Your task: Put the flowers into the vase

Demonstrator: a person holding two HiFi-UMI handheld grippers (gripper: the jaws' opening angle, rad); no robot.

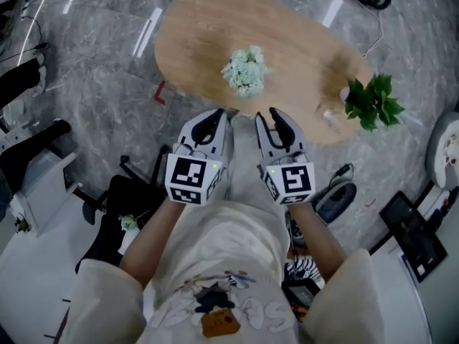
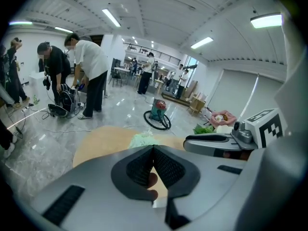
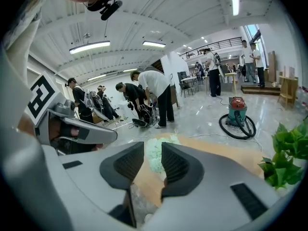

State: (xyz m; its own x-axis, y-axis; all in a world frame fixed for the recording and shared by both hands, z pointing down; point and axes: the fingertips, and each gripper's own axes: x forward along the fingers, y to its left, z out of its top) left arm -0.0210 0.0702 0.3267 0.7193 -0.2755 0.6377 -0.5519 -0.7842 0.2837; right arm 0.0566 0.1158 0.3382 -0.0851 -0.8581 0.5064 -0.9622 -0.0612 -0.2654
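A grey marbled floor (image 1: 107,106) is seen across most of the head view. On it, in the upper middle of the frame, an oval wooden table (image 1: 201,34) is set. Below the table, the lower middle is filled by the person's pale shirt and sleeves.

The two tools are held side by side at the near edge of the table, in the centre of the frame, well apart from everything on it. The left hand-held gripper (image 1: 217,113) is shown in its own view with its jaws brought together at the tips (image 2: 154,148) – nothing is clamped there. The right hand-held gripper (image 1: 267,115) is shown in its view with a narrow gap between its jaws (image 3: 152,150), and no thing is held in that gap.

In the background of both gripper views a canister vacuum cleaner (image 3: 237,114) is seen on the floor.

A leafy green plant (image 1: 371,100) is placed at the right end of the table; something pale at its base cannot be made out.

The flowers (image 1: 245,70) – a pale green-white bunch – are found near the middle of the table, just beyond the jaw tips, and are glimpsed through the right gap (image 3: 155,153). Whether they stand in a vase cannot be told.
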